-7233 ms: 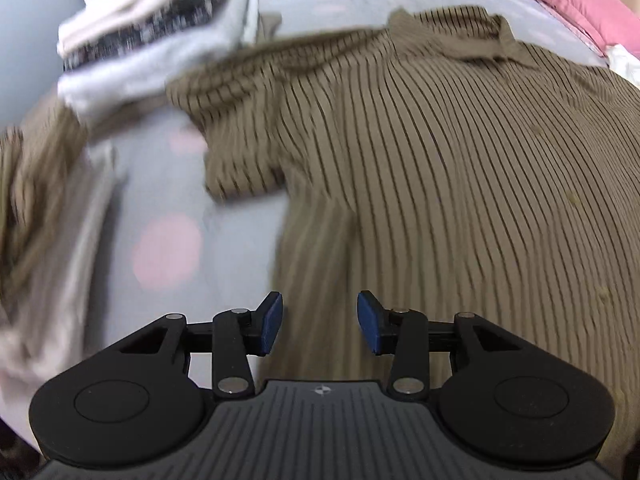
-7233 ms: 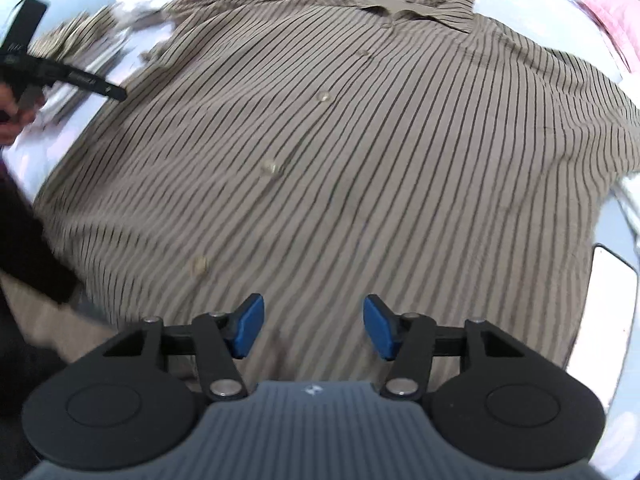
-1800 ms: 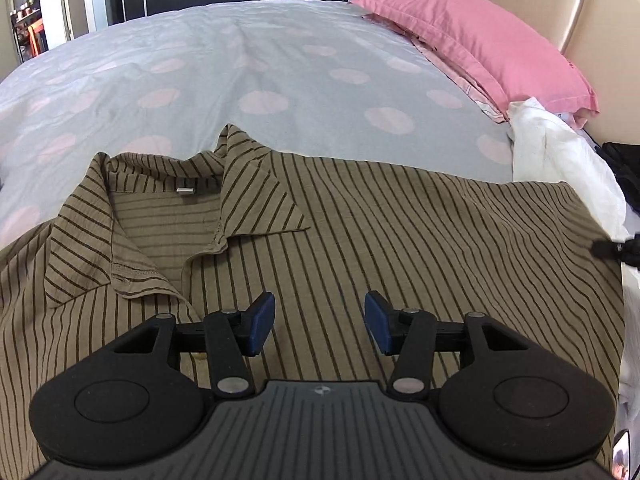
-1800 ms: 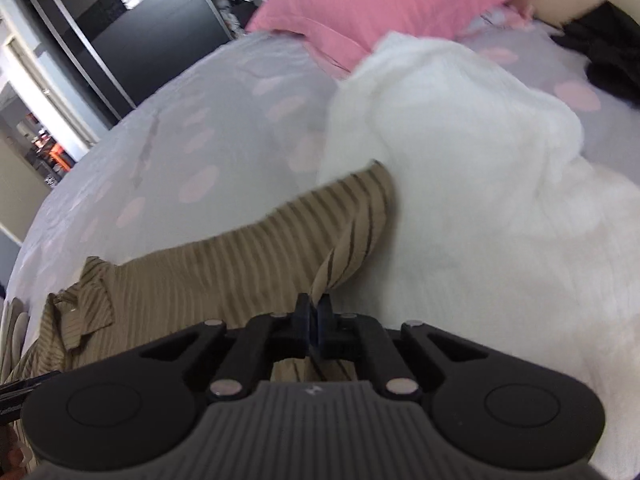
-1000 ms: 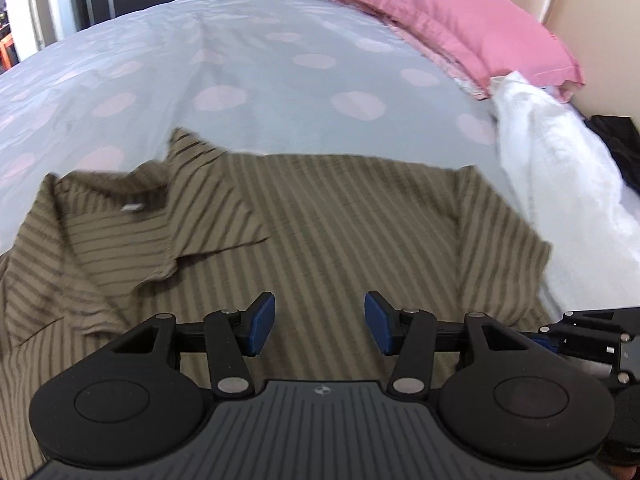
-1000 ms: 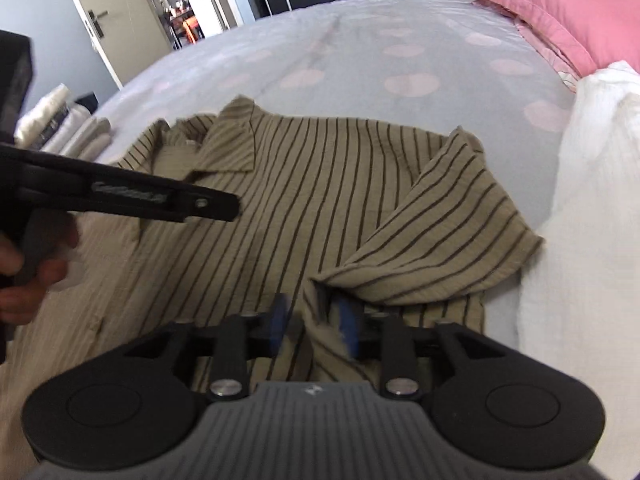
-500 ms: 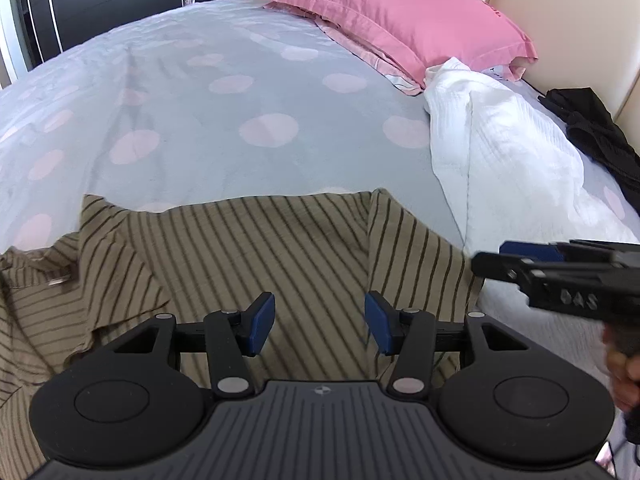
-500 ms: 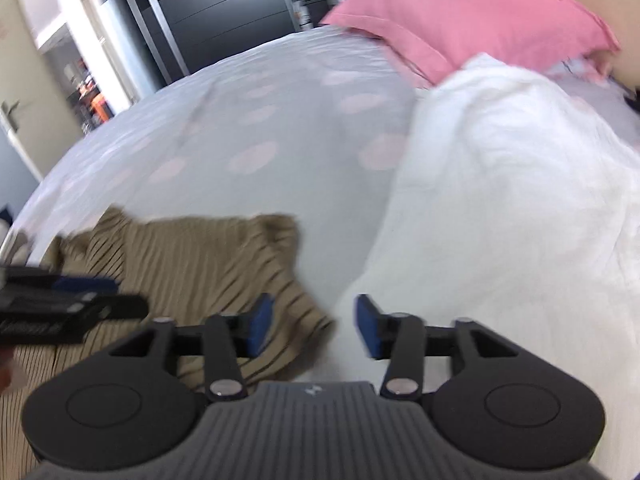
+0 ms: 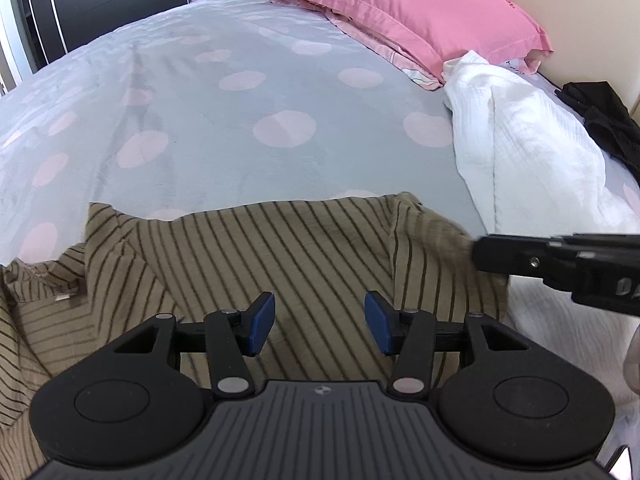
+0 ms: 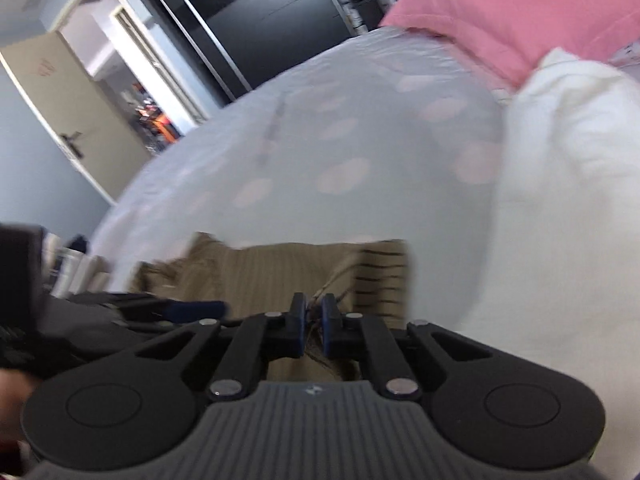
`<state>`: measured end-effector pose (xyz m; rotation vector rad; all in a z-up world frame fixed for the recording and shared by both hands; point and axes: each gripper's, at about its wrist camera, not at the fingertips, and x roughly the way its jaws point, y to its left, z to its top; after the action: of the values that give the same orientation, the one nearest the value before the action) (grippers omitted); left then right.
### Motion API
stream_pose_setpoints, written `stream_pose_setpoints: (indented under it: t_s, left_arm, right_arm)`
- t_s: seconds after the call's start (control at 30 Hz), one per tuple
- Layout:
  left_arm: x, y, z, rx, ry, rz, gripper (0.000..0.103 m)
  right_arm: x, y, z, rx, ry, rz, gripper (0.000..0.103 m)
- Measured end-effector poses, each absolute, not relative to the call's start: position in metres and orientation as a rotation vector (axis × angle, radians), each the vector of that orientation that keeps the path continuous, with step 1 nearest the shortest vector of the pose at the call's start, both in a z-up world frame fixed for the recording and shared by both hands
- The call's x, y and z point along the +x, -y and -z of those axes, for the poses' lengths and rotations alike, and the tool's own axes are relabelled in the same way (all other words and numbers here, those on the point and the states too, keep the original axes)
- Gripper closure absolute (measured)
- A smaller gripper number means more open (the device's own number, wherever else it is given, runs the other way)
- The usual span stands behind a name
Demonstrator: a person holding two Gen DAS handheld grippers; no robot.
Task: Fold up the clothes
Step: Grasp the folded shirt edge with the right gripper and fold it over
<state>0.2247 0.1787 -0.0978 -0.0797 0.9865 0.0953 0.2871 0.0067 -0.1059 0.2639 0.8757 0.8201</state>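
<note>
A tan shirt with dark stripes [image 9: 300, 256] lies flat on the bed, collar at the left, right sleeve folded in at the right. My left gripper [image 9: 320, 322] hovers over the shirt's shoulder area, open, with nothing between its blue pads. In the right wrist view, my right gripper [image 10: 314, 328] is closing its jaws, and a pinch of shirt [image 10: 272, 276] fabric is pressed between the pads. From the left wrist view the right gripper [image 9: 478, 254] reaches in from the right and meets the folded sleeve's edge. The left gripper [image 10: 192, 308] shows blurred at the left.
The bed sheet [image 9: 240, 120] is grey with pink dots. A pink pillow [image 9: 400, 12] lies at the head, a white blanket [image 9: 528, 140] along the right, and a black garment [image 9: 600, 120] beyond it. A door and dark wardrobe [image 10: 280, 20] stand past the bed.
The right gripper, open half a second ago, has closed on the shirt's sleeve fabric and tilted. The left gripper has shifted slightly over the shirt and stays open.
</note>
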Motion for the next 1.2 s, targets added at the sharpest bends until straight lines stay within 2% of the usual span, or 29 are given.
stream_pose_setpoints:
  t_s: [0.2,0.23,0.33,0.37,0.43,0.47,0.57,0.73,1.0,1.2]
  left_arm:
    - [0.204,-0.198,0.097,-0.072,-1.002,-0.116,0.055]
    - [0.203,-0.201,0.098,-0.064,-1.01,-0.121,0.055]
    - [0.202,-0.209,0.097,-0.057,-1.02,-0.139,0.055]
    - [0.202,-0.212,0.097,-0.061,-1.019,-0.144,0.055]
    - [0.203,-0.215,0.096,-0.073,-1.013,-0.145,0.055]
    - [0.204,-0.215,0.095,-0.079,-1.008,-0.143,0.055]
    - [0.208,-0.215,0.096,-0.094,-0.994,-0.139,0.051]
    - [0.22,-0.205,0.106,-0.1,-1.0,-0.111,0.054]
    - [0.225,-0.186,0.135,-0.007,-1.047,-0.104,0.054]
    - [0.209,-0.197,0.125,-0.028,-1.043,-0.116,0.054]
  right_arm:
    - [0.287,-0.057,0.089,0.246,-0.848,-0.902,0.094]
    - [0.289,-0.064,0.089,0.243,-0.856,-0.91,0.09]
    - [0.293,-0.078,0.094,0.269,-0.886,-0.929,0.086]
    - [0.293,-0.077,0.094,0.281,-0.889,-0.925,0.084]
    - [0.293,-0.071,0.092,0.287,-0.868,-0.908,0.069]
    - [0.293,-0.066,0.092,0.276,-0.86,-0.889,0.068]
    - [0.292,-0.05,0.096,0.228,-0.859,-0.828,0.068]
    - [0.276,-0.029,0.118,0.095,-0.923,-0.784,0.07]
    - [0.228,-0.018,0.139,-0.068,-0.99,-0.833,0.085]
    - [0.191,-0.023,0.143,-0.151,-1.016,-0.887,0.087]
